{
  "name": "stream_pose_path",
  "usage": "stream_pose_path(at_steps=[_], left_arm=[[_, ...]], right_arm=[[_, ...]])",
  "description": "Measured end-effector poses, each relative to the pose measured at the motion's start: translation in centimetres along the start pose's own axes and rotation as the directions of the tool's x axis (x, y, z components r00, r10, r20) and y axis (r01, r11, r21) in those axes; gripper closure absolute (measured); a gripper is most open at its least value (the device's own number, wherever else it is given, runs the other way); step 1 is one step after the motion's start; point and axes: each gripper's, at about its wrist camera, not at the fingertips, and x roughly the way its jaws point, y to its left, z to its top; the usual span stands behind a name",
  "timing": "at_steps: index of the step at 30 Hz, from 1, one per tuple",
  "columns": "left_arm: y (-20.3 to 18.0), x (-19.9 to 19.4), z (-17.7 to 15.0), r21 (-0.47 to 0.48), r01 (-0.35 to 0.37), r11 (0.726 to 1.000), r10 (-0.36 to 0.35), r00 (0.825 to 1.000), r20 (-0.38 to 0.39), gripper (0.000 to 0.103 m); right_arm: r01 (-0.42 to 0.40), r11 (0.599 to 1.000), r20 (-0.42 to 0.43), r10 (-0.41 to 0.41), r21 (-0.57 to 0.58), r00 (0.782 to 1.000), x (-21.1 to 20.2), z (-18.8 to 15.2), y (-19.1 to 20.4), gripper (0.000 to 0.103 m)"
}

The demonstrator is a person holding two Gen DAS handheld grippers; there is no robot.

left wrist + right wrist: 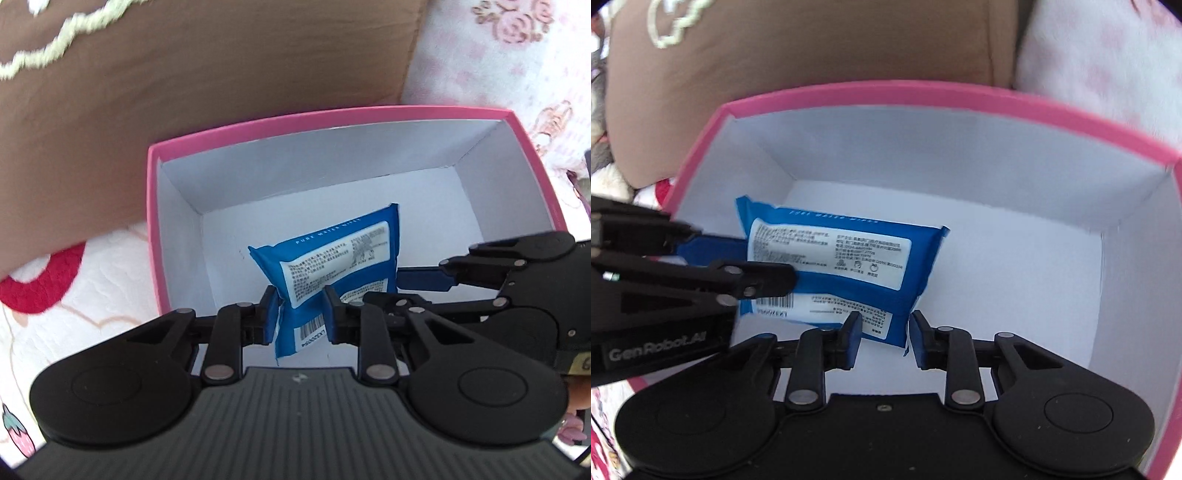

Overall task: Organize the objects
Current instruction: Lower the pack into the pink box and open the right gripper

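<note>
A blue pack of wet wipes (332, 258) (831, 251) with a white printed label hangs tilted inside a pink box (332, 114) (886, 92) whose inside is white. In the left wrist view my left gripper (301, 314) is shut on the pack's near end by the barcode. My right gripper (399, 288) reaches in from the right and clamps the pack's other end. In the right wrist view my right gripper (884, 328) pinches the pack's near corner between its blue pads. My left gripper (753, 264) comes in from the left over the barcode end.
A brown cushion (184, 110) (812, 48) with cream embroidery leans just behind the box. The box rests on a white and pink floral quilt (498, 55) with a red motif (40, 288). The rest of the box floor (1015, 277) is bare white.
</note>
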Motion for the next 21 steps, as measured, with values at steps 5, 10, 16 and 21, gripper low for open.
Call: stream_pose_path(at_steps=[5, 10, 16, 21], left_arm=[[-0.1, 0.1, 0.0, 0.006, -0.028, 1.000, 0.028, 1.000, 0.013, 0.080], [-0.2, 0.0, -0.1, 0.001, -0.063, 0.998, 0.063, 0.997, 0.036, 0.082], [-0.4, -0.4, -0.3, -0.026, -0.071, 0.997, 0.073, 0.996, 0.054, 0.081], [-0.6, -2.5, -0.9, -0.015, -0.129, 0.991, 0.130, 0.982, 0.134, 0.053]], right_arm=[[-0.023, 0.998, -0.010, 0.023, 0.061, 1.000, 0.0, 0.1, -0.3, 0.074], [-0.010, 0.994, -0.004, 0.011, 0.112, 1.000, 0.1, 0.0, -0.2, 0.078], [0.030, 0.987, -0.008, -0.029, 0.161, 1.000, 0.1, 0.1, 0.3, 0.079], [0.071, 0.989, 0.036, -0.076, 0.130, 0.996, -0.9, -0.3, 0.9, 0.078]])
